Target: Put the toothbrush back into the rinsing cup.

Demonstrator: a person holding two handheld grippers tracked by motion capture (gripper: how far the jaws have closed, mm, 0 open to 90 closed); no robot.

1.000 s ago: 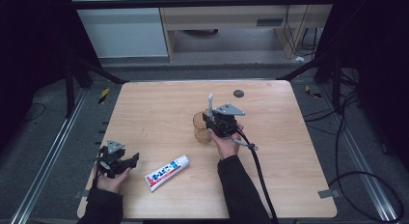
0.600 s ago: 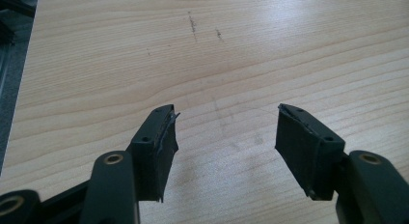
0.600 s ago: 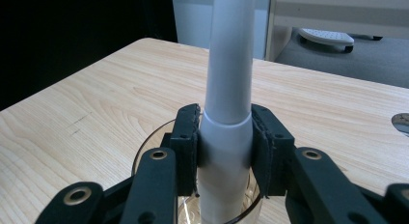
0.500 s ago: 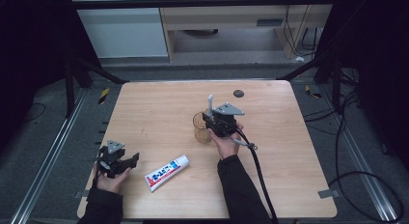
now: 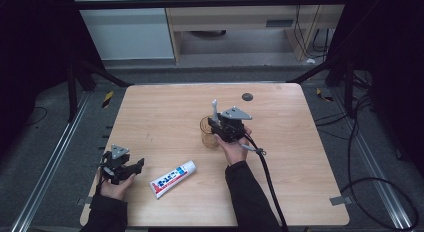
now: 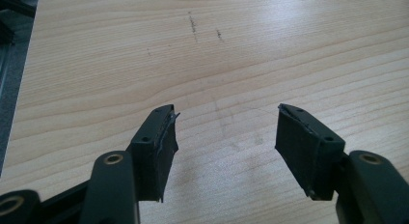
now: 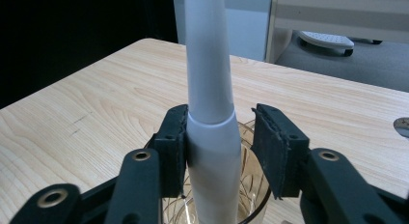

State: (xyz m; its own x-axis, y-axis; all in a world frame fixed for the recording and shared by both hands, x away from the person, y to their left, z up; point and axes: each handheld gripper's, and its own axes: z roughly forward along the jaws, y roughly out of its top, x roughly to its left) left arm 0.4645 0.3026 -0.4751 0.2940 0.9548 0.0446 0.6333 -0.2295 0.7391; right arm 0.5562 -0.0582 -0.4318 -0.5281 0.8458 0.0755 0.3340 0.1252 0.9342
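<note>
A white toothbrush handle (image 7: 207, 64) stands upright in a clear amber glass cup (image 7: 251, 204) near the table's middle. My right gripper (image 7: 220, 122) straddles the handle just above the cup's rim. Its jaws have just been opening: the left pad still lies against the handle and a gap shows at the right pad. From above, the right gripper (image 5: 216, 127) sits beside the cup (image 5: 205, 134), with the toothbrush (image 5: 214, 108) sticking up. My left gripper (image 5: 136, 167) rests near the front left corner, open, with only bare wood between its jaws (image 6: 224, 132).
A white toothpaste tube (image 5: 173, 178) lies flat on the wooden table (image 5: 280, 192), between the two hands. A small dark round disc (image 5: 246, 97) sits near the far edge. The right gripper's cable (image 5: 265, 172) trails toward the front.
</note>
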